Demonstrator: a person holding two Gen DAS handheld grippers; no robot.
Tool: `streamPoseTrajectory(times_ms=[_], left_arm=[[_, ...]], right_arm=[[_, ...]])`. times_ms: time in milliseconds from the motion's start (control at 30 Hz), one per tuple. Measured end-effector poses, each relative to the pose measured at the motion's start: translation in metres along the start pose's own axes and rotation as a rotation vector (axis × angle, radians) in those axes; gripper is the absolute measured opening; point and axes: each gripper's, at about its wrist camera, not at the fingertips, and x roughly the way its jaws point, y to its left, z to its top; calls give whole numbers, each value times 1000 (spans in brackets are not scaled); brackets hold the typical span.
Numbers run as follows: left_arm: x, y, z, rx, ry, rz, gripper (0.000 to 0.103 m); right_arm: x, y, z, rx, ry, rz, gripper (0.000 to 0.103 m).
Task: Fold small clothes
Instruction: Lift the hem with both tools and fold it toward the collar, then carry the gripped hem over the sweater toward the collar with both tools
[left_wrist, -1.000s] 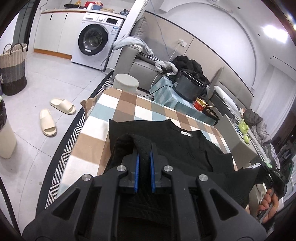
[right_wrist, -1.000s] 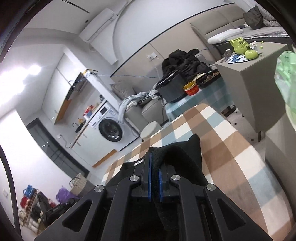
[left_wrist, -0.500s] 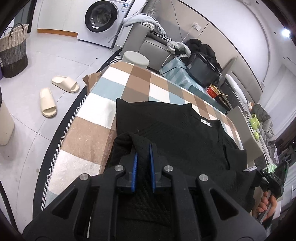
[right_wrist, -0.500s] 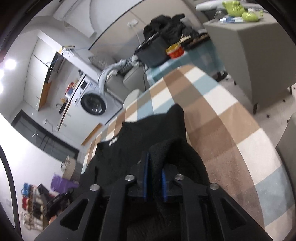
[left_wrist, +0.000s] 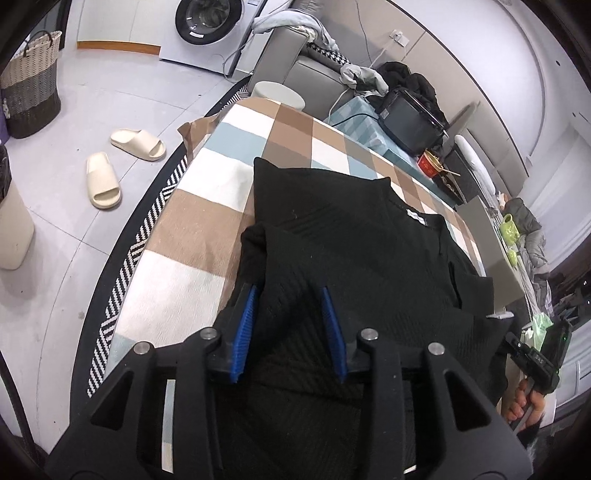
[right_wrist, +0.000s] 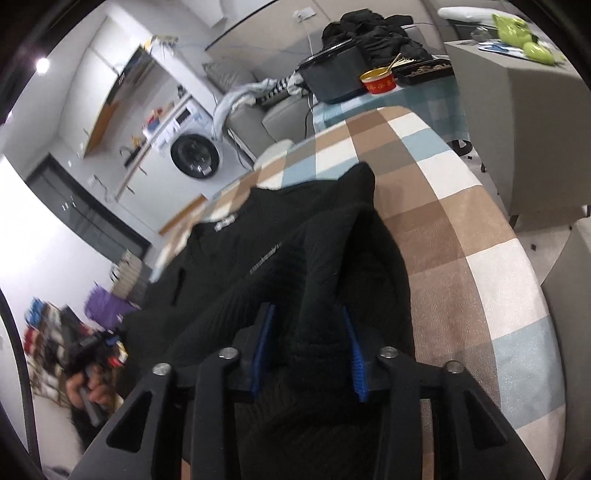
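Both sets of jaws have just been opening: the left gripper and right gripper stand released, black sweater loose between the pads, lower half folded toward twelve o'clock, lying flat on the checked cloth — fold laid.

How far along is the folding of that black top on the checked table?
Done: the black sweater lies on the checked tablecloth with its lower half laid up over the body. In hand: the left gripper and right gripper have just been opening, knit loose between their blue pads. Left: no compact bundle yet, so probably further folds.
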Motion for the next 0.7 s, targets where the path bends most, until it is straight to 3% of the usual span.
streamPoseTrajectory(times_ms=[100,233,300,367,400,533,600,700], left_arm=[[-2,-2,-4,21,7,12,32],[-7,-1,-5,15,2,-1,33],[-12,-1,-6,25,9,-10,43],[-16,-2,-8,55,3,-9,74],[-18,-4,-11,84,-6,5,76],[-14,-1,-15,116,18,34,76],[-9,2,-16,103,29,21,72],[-8,0,-15,114,12,61,59]], right_arm=[[-4,5,0,-31,-23,-9,8],[-25,8,4,9,-101,75,8],[-34,9,8,30,-127,105,8],[-35,7,9,47,-129,141,8],[-33,4,10,68,-123,169,8],[-24,2,5,71,-95,135,8],[-20,4,4,62,-80,130,8],[-17,7,3,44,-64,102,9]])
